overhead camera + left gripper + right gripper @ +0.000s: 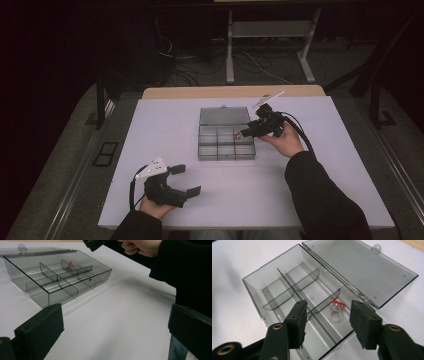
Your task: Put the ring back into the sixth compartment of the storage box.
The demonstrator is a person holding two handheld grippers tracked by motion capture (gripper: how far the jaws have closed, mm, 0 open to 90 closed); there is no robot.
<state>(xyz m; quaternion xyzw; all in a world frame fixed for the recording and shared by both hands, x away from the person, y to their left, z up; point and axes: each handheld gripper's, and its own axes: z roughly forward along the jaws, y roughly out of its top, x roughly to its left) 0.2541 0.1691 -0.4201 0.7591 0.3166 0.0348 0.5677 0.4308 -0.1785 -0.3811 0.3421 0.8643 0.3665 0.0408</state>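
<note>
A clear grey compartment box lies at the table's middle, its lid folded flat behind it. A small clear ring with a red top rests on the floor of a back compartment by the hinge; it also shows as a red speck in the left gripper view. My right gripper hovers over that corner of the box. It is open, and the ring lies below the gap between its jaws, free of both. My left gripper rests open near the front left of the table, holding nothing.
The white table top has bare room in front of the box and to both sides. A wooden strip runs along the back edge. Beyond it, cables and a desk frame stand on the dark floor.
</note>
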